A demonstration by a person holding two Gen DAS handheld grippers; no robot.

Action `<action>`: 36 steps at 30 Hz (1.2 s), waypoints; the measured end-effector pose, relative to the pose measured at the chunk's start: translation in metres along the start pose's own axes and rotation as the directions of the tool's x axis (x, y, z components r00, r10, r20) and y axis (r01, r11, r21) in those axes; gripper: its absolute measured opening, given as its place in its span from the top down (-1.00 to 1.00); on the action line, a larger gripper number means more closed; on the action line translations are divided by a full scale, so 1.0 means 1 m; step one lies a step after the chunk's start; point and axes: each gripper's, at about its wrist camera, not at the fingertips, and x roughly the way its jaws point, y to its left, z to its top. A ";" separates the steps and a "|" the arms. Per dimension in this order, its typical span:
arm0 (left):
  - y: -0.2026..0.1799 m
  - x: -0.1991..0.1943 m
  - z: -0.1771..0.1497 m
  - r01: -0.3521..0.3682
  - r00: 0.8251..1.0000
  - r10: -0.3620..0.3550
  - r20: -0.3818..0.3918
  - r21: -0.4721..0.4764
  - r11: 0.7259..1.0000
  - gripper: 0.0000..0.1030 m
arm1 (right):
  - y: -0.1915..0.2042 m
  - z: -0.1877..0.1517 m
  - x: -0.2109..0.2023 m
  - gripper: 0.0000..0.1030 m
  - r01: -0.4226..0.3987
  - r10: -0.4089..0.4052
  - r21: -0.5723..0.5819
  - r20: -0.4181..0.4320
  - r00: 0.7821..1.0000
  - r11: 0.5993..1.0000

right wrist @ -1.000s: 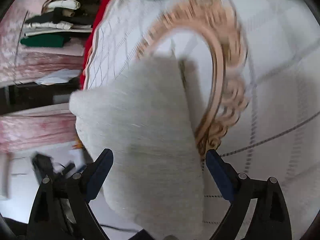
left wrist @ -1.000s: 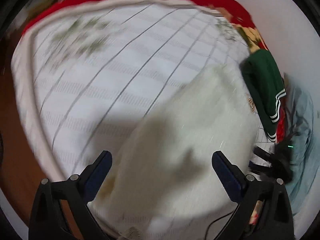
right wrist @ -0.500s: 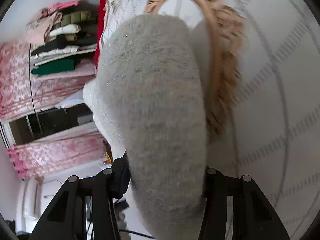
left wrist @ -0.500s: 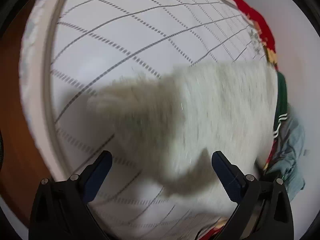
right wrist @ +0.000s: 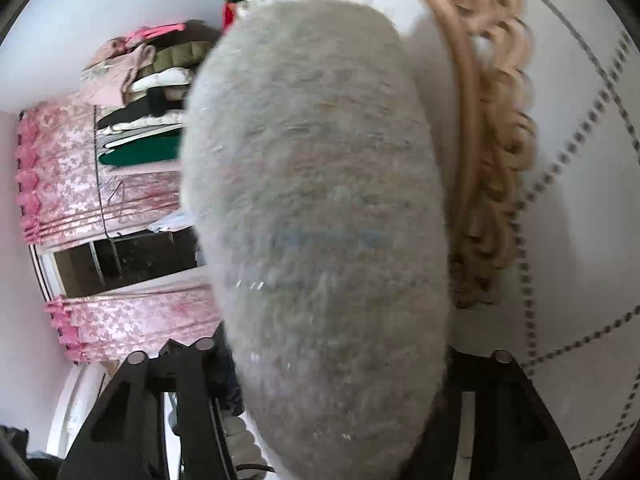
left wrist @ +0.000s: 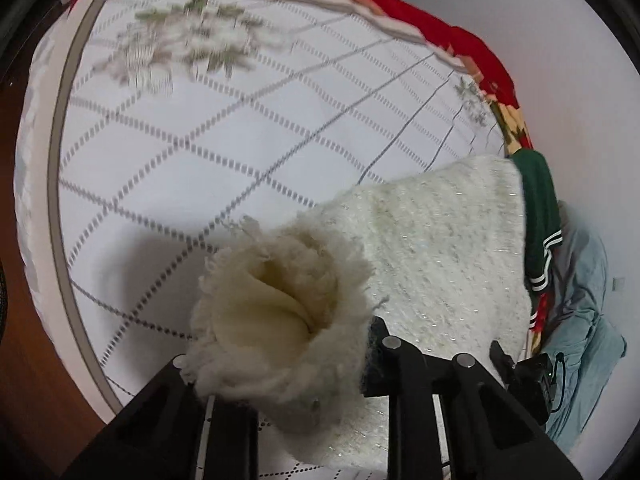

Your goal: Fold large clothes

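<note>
White quilted bedspread [left wrist: 248, 152]: the largest surface, crossed by dashed grey diamond lines, with a blurred green floral print at the far left and a red edge along the far side.
Cream fuzzy sweater [left wrist: 432, 248]: lies on the bedspread at the near right; one end is bunched into a tube-like opening between the left tool's fingers. In the right wrist view it [right wrist: 320, 216] fills the middle as a grey, blurred mass.
Clothes stack [right wrist: 144, 96]: folded garments on a pink-draped shelf, far left.
Green garment [left wrist: 540, 208]: just right of the sweater, white-striped cuff.
Left gripper [left wrist: 280, 364]: pinching the sweater's bunched end.
Right gripper [right wrist: 332, 360]: closed onto the sweater's near edge.
</note>
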 end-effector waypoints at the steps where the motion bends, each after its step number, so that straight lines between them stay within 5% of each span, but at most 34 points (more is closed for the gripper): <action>1: -0.003 -0.005 0.004 -0.004 1.000 0.004 0.005 0.019 1.000 0.65 | 0.006 0.000 0.000 -0.06 -0.012 0.012 -0.001 0.002 1.000 1.000; 7: -0.033 -0.033 0.029 0.007 1.000 -0.010 0.022 0.136 0.991 0.66 | 0.056 0.011 -0.007 -0.03 -0.090 0.091 -0.012 0.028 0.995 0.996; 12: -0.092 -0.044 0.077 0.080 0.996 -0.084 0.014 0.212 0.974 0.66 | 0.106 0.044 -0.049 -0.03 -0.128 0.129 -0.027 0.078 0.989 0.991; 18: -0.199 -0.028 0.137 0.202 0.978 -0.210 -0.014 0.330 0.922 0.66 | 0.175 0.118 -0.116 -0.03 -0.137 0.151 -0.078 0.221 0.963 0.987; 23: -0.305 0.016 0.183 0.300 0.949 -0.312 -0.037 0.408 0.862 0.66 | 0.201 0.217 -0.197 -0.02 -0.131 0.160 -0.106 0.347 0.924 0.986; 28: -0.387 0.090 0.209 0.324 0.941 -0.332 -0.068 0.468 0.822 0.66 | 0.184 0.337 -0.259 -0.02 -0.119 0.148 -0.098 0.388 0.910 0.988; 32: -0.405 0.159 0.210 0.303 0.952 -0.284 -0.114 0.469 0.830 0.66 | 0.141 0.416 -0.275 -0.02 -0.101 0.108 -0.038 0.370 0.923 0.994; 36: -0.395 0.203 0.201 0.264 0.964 -0.218 -0.151 0.461 0.847 0.65 | 0.102 0.453 -0.253 -0.03 -0.073 0.061 0.024 0.333 0.941 0.997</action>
